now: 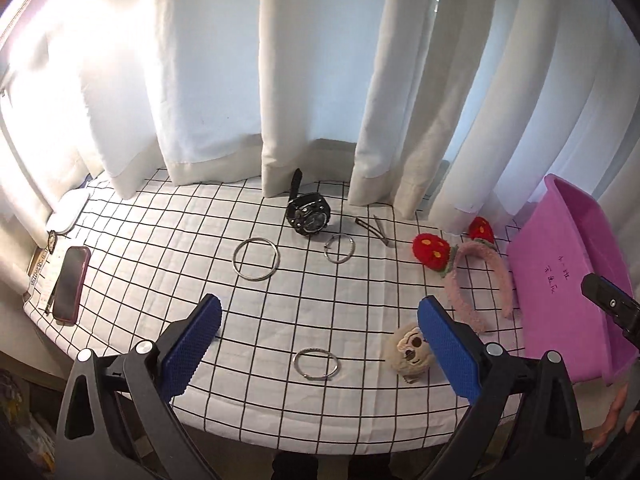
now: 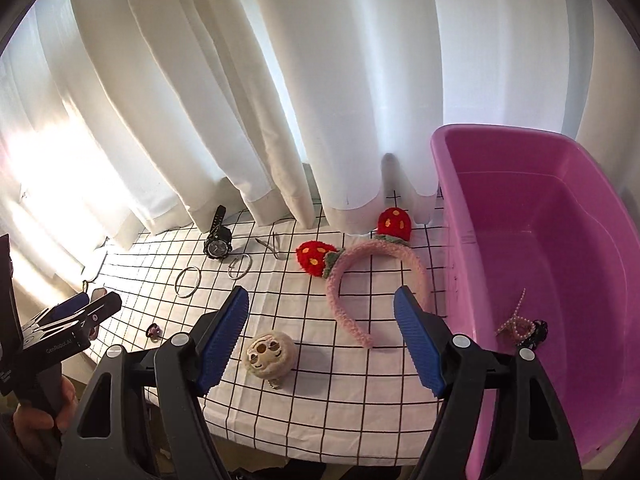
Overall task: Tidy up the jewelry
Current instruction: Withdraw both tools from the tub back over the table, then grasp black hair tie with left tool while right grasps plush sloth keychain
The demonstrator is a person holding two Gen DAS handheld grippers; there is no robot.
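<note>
My left gripper (image 1: pixel 320 330) hangs spread over the near edge of the table (image 1: pixel 280 412), nothing between its blue pads, and my right gripper (image 2: pixel 322 320) is just as wide open and empty beside the bin (image 2: pixel 520 184). The pink bin sits at the right end of the cloth, the goal for everything, I judge; it is rigid plastic and needs no handling. Next in size is the headband (image 2: pixel 376 248) with its strawberry puffs, lying just left of the bin — light, plush over a springy arch, so I would pinch the band across its width near the top of the arc, not the soft berries. The watch (image 1: pixel 308 216) at the far edge by the curtain (image 1: pixel 320 60) looks the heaviest piece; its strap is the sensible hold. The plush clip (image 2: pixel 270 354) lies nearest my right fingers, soft and squashy, easy to grip by the body. The three rings are thin, hard and likely slippery, flat on the cloth: the big ring (image 1: pixel 256 259), the mid ring (image 1: pixel 339 249), the near ring (image 1: pixel 316 364) — each wants one pad slid under the rim. The hairpins (image 1: pixel 374 227) are smallest and trickiest. Only the right view shows inside the bin, where a pearl piece (image 2: pixel 520 326) already lies; only the left view shows the phone (image 1: pixel 71 284) and the near ring.
</note>
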